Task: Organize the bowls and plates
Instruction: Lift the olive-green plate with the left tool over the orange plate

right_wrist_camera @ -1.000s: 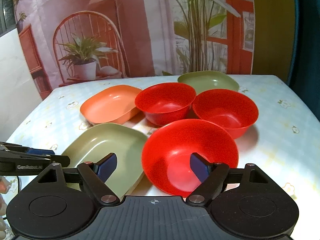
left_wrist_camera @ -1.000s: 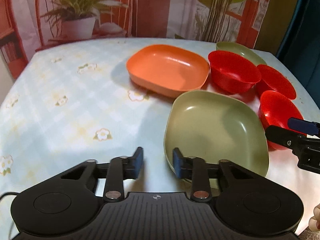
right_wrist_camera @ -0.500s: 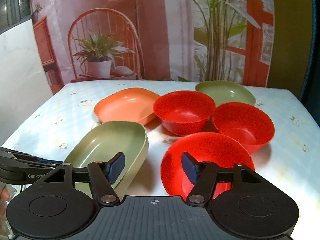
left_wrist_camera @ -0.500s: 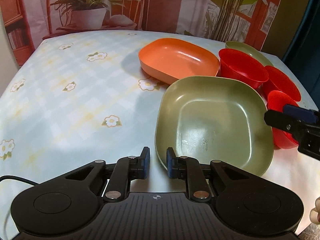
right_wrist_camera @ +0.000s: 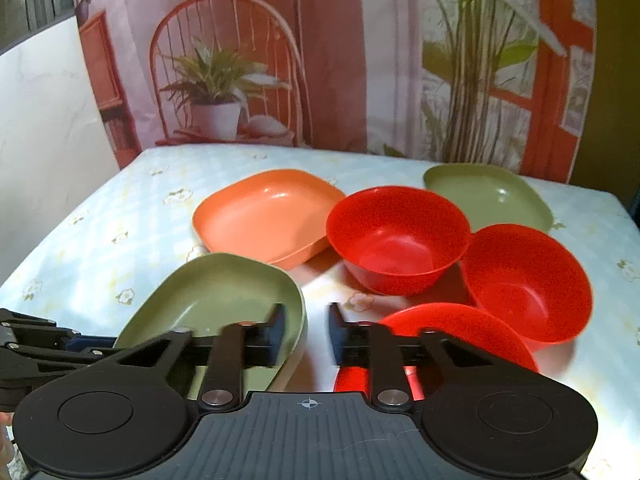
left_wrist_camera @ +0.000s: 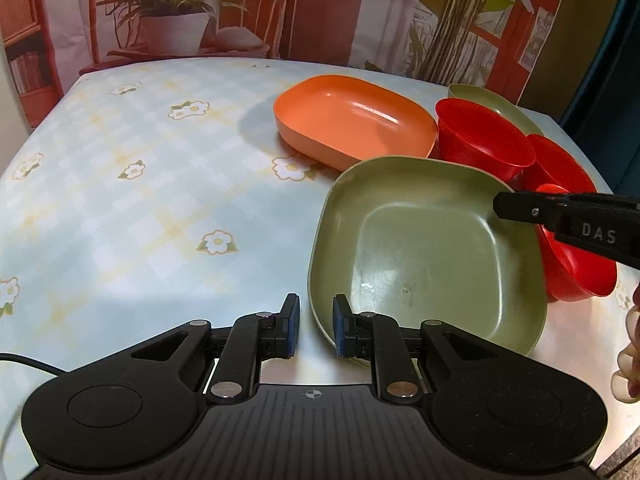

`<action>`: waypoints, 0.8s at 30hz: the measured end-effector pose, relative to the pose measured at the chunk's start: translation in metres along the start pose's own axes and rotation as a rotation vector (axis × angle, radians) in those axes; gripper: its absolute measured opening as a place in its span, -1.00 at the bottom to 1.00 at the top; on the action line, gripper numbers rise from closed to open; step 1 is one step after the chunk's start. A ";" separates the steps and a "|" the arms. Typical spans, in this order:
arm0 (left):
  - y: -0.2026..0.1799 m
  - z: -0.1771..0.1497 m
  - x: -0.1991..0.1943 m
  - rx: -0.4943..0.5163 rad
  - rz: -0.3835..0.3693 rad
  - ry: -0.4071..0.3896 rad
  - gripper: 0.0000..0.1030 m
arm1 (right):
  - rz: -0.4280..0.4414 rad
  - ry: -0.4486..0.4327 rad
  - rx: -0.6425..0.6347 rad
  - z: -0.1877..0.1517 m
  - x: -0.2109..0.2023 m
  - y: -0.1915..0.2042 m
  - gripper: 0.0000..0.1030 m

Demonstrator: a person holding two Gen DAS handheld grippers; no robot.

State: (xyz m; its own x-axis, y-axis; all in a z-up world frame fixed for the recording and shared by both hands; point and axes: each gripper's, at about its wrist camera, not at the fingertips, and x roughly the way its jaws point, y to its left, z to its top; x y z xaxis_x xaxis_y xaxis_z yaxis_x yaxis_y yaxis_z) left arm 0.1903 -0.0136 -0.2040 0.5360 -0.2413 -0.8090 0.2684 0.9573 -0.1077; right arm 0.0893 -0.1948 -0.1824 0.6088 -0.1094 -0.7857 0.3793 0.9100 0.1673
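On the pale floral tablecloth (left_wrist_camera: 140, 200), the left gripper (left_wrist_camera: 316, 320) was nearly closed, pinching the near left rim of the olive-green square plastic plate (left_wrist_camera: 424, 248), which sat tilted. The right gripper (right_wrist_camera: 306, 328) was closing, blurred, with that plate's right rim between its parted jaws. Behind lay an orange square plate (right_wrist_camera: 264, 216); to the right, three red round bowls (right_wrist_camera: 398, 240) clustered before a second green plate (right_wrist_camera: 488, 196).

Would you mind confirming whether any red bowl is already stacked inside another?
No, the three red bowls sit separately on the tablecloth, side by side, none nested inside another.
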 end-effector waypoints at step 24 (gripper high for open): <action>-0.003 0.029 -0.020 -0.021 -0.045 -0.083 -0.63 | 0.073 -0.003 0.118 0.003 -0.007 -0.019 -0.91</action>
State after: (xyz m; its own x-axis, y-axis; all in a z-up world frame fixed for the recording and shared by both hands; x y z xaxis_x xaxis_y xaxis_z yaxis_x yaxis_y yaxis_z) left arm 0.2015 -0.0165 -0.1707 0.5889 -0.2956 -0.7522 0.2772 0.9481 -0.1556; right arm 0.0795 -0.2124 -0.1783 0.6396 -0.0460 -0.7673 0.4132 0.8623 0.2927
